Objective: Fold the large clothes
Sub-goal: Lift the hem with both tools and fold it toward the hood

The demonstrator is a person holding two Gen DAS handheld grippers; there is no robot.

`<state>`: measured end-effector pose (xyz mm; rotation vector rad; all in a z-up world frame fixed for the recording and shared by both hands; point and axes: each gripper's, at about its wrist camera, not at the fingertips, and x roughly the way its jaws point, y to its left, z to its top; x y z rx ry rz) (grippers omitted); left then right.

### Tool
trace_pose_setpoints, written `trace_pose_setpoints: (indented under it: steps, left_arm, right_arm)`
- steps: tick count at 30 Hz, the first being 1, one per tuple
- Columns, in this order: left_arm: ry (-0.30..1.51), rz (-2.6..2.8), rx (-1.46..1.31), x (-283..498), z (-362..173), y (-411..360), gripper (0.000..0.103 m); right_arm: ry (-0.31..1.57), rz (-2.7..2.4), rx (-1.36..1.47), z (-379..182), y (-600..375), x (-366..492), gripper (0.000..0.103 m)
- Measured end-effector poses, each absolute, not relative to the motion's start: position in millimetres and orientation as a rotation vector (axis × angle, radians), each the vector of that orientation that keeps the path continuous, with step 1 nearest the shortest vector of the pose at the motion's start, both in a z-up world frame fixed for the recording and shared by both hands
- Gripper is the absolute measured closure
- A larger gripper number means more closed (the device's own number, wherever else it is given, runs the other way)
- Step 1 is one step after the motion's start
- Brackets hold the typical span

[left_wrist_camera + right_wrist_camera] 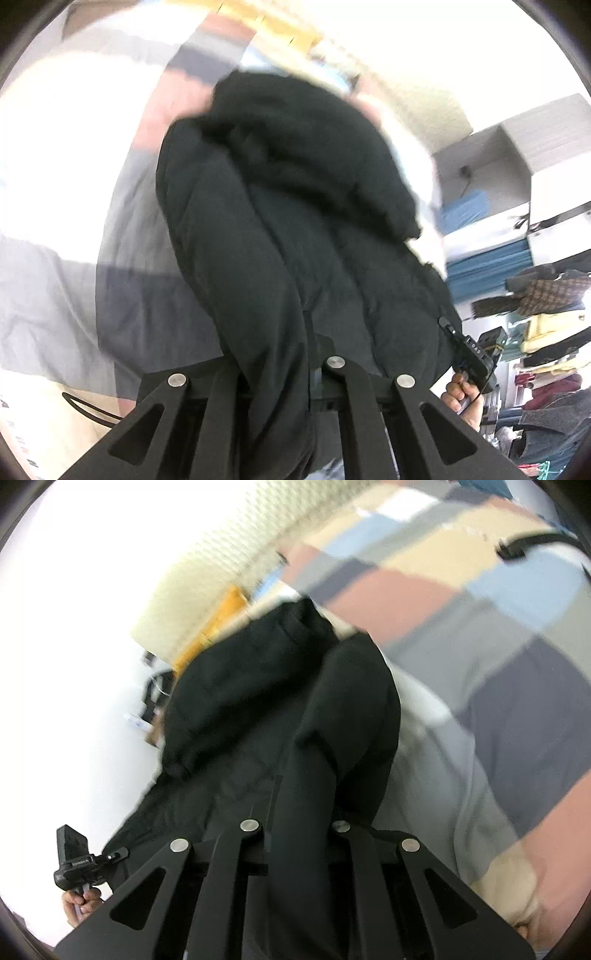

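A big black padded jacket [288,206] fills the middle of the left wrist view, bunched and lifted off the bed. My left gripper [284,365] is shut on a fold of it, and the cloth hides the fingertips. In the right wrist view the same jacket [258,709] drapes forward from my right gripper [299,834], which is shut on another fold. Each view also catches the other hand: the right gripper's body [476,354] at the lower right, the left gripper's body [74,864] at the lower left.
Under the jacket lies a patchwork bedspread [480,635] in grey, pink, blue and cream. Piled and hanging clothes [546,332] crowd the right edge. White boxes [517,155] and blue cloth [487,266] stand behind them. A pale textured headboard [229,568] rises beyond the bed.
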<state>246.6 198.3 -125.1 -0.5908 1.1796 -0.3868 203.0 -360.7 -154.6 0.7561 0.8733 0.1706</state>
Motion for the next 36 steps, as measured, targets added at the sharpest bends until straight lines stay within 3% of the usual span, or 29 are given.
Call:
trace_pose_setpoints:
  steps: [11,28,36]
  left_arm:
    - [0.958,-0.416,-0.58,213.8,0.8,197.3,0.097]
    - [0.86,-0.423,-0.52,54.5,41.0,203.9,0.098]
    - [0.81,-0.39,-0.433,52.0,54.0,196.9,0.097]
  right_arm:
    - [0.667,0.229,0.717,-39.7,-389.9,189.5,0.095]
    - [0.452,0.246,0.701,1.0,-386.0,46.1,0.095]
    - [0.439,0.214,0.669,7.4,-387.3,59.4,0.094]
